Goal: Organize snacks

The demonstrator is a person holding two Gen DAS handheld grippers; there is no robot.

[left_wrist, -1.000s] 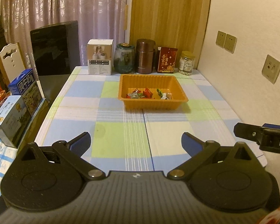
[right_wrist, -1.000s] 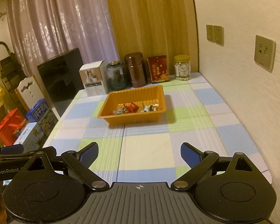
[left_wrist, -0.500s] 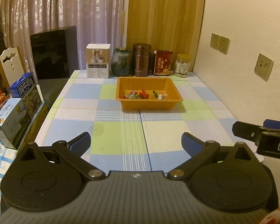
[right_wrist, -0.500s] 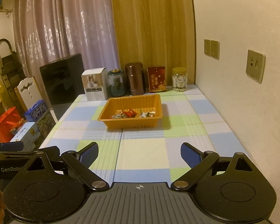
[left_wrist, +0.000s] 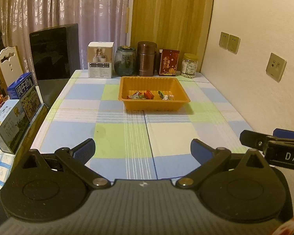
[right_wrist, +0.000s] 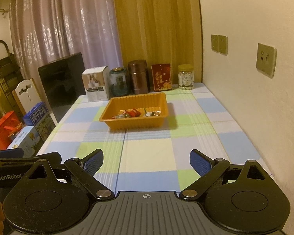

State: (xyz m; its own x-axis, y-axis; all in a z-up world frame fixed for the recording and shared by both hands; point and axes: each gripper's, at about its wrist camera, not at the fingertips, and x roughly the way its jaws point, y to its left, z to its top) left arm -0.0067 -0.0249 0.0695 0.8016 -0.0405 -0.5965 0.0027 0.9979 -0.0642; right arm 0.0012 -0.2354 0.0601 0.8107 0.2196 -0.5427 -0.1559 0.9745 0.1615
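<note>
An orange tray (left_wrist: 127, 86) stands on the checked tablecloth toward the back; it also shows in the right wrist view (right_wrist: 109, 109). Several wrapped snacks (left_wrist: 151, 95) lie inside it, also visible in the right wrist view (right_wrist: 134, 113). My left gripper (left_wrist: 142, 150) is open and empty, held over the table's near edge, far from the tray. My right gripper (right_wrist: 146, 160) is open and empty, beside the left one at the near edge. The right gripper's side shows in the left wrist view at the right (left_wrist: 272, 145).
A white box (left_wrist: 100, 59), a glass jar (left_wrist: 125, 60), a brown canister (left_wrist: 146, 58), a red packet (left_wrist: 169, 62) and a small jar (left_wrist: 189, 65) line the table's back edge. A black appliance (left_wrist: 53, 51) and milk cartons (left_wrist: 23, 93) stand left. The wall (left_wrist: 254, 68) borders the right.
Both grippers have drawn back and up from the tray, which looks smaller and farther away. Both stay open and empty.
</note>
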